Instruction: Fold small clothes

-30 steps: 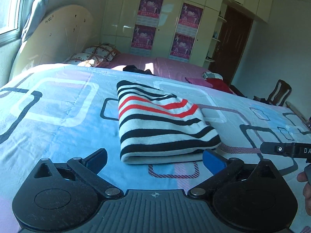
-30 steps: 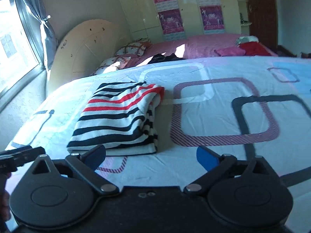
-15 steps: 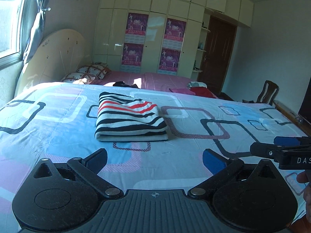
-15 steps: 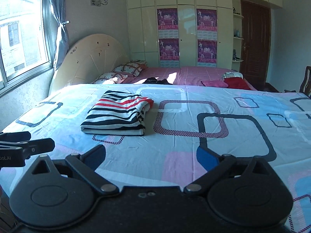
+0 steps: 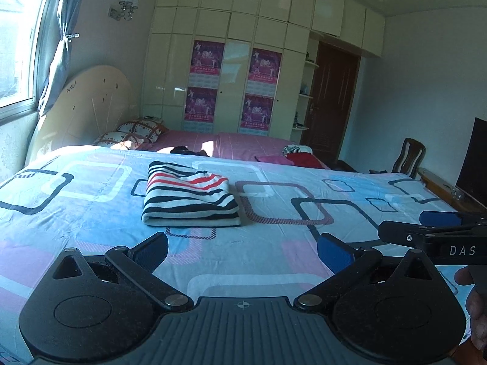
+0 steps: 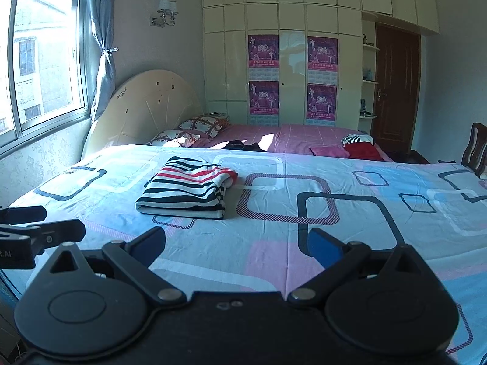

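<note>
A striped garment (image 5: 190, 196), white with black and red bands, lies folded into a neat rectangle on the bedspread (image 5: 289, 258); the right wrist view shows the garment (image 6: 187, 188) left of centre. My left gripper (image 5: 242, 251) is open, well back from the garment, with nothing between its blue pads. My right gripper (image 6: 236, 245) is open too, empty, also drawn back over the near part of the bed. Each gripper shows at the edge of the other's view: the right gripper (image 5: 432, 228) and the left gripper (image 6: 30, 223).
The bedspread carries blue, pink and black rounded squares. Beyond lies a pink sheet (image 6: 304, 138) with pillows (image 6: 194, 129), dark clothes (image 6: 243, 146) and red and pink clothes (image 6: 356, 150). A wardrobe (image 6: 292, 60), door (image 6: 395, 91), chair (image 5: 408, 158) and window (image 6: 39, 67) surround the bed.
Both grippers have pulled back and risen away from the folded garment, which now looks smaller and farther off. The garment itself stays where it was.
</note>
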The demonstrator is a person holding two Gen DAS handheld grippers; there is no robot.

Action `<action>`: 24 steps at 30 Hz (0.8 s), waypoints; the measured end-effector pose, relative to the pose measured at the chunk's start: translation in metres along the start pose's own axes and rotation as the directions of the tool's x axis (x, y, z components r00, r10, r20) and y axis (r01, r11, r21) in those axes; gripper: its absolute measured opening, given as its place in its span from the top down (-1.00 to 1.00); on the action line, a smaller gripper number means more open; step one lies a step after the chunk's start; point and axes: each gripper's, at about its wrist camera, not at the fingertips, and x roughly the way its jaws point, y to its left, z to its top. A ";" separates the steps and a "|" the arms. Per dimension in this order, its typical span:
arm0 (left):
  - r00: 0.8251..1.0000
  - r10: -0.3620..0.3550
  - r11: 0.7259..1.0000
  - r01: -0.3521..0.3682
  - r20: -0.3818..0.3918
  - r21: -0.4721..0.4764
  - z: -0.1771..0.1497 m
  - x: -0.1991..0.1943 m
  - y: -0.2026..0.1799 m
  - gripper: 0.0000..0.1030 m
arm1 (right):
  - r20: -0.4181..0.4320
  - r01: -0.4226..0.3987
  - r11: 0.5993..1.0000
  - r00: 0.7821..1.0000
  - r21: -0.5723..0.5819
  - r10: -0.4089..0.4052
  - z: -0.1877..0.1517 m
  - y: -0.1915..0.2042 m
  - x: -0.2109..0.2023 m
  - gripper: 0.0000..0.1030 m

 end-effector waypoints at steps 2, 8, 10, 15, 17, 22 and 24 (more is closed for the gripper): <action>1.000 0.004 1.000 -0.004 0.006 -0.003 0.001 -0.003 0.002 -1.00 | 0.005 -0.002 1.000 1.000 -0.005 0.002 0.000 0.001 -0.003 -0.94; 1.000 0.012 1.000 -0.012 0.015 -0.008 0.002 -0.008 0.004 -1.00 | 0.009 -0.009 1.000 1.000 -0.007 0.009 -0.002 0.005 -0.006 -0.94; 1.000 0.012 1.000 -0.012 0.016 -0.009 0.002 -0.010 0.005 -1.00 | 0.011 -0.011 1.000 1.000 -0.007 0.012 -0.003 0.007 -0.006 -0.94; 1.000 0.017 1.000 -0.016 0.023 -0.009 0.002 -0.013 0.004 -1.00 | 0.014 -0.014 1.000 1.000 -0.009 0.014 -0.003 0.008 -0.005 -0.94; 0.999 0.018 1.000 -0.017 0.027 -0.011 0.003 -0.013 0.004 -1.00 | 0.014 -0.015 1.000 1.000 -0.009 0.015 -0.003 0.008 -0.006 -0.94; 1.000 0.016 1.000 -0.015 0.024 -0.011 0.003 -0.012 0.001 -1.00 | 0.017 -0.015 1.000 1.000 -0.009 0.015 -0.003 0.008 -0.007 -0.94; 1.000 0.013 1.000 -0.013 0.022 -0.011 0.004 -0.012 0.000 -1.00 | 0.018 -0.011 1.000 1.000 -0.008 0.012 -0.003 0.007 -0.007 -0.94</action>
